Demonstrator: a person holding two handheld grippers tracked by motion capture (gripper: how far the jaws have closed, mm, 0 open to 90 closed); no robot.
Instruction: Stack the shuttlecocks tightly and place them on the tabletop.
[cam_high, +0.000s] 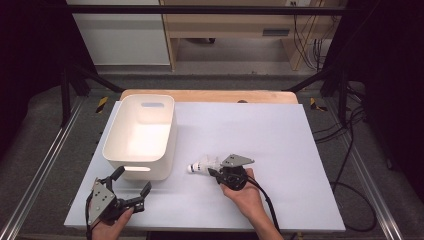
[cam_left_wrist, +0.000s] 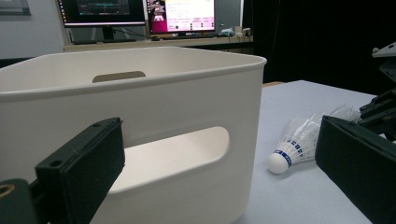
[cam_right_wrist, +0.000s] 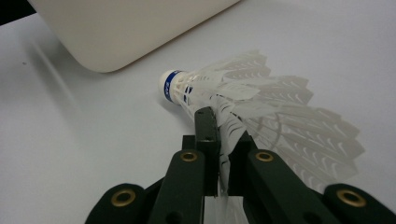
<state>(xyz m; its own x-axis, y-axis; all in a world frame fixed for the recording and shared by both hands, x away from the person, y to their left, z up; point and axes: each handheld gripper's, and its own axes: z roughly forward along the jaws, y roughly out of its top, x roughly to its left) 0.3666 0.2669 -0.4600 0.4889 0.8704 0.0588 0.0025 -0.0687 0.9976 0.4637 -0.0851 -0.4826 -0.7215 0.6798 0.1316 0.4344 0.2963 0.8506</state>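
A white feathered shuttlecock (cam_high: 201, 165) with a blue band lies on the white table, its cork pointing toward the white bin (cam_high: 114, 145). My right gripper (cam_high: 214, 172) is shut on its feather skirt; in the right gripper view the black jaws pinch the feathers (cam_right_wrist: 243, 112) behind the cork. My left gripper (cam_high: 131, 183) stands open near the table's front left, just in front of the bin's near wall. In the left gripper view its two pads (cam_left_wrist: 79, 168) frame the bin's handle slot (cam_left_wrist: 177, 154), with the shuttlecock (cam_left_wrist: 294, 144) at the right.
The bin (cam_left_wrist: 140, 88) is empty and sits at the table's left half. The white tabletop (cam_high: 260, 130) stretches free to the right and behind. Monitors on a desk stand beyond in the left gripper view. Metal rails flank the table.
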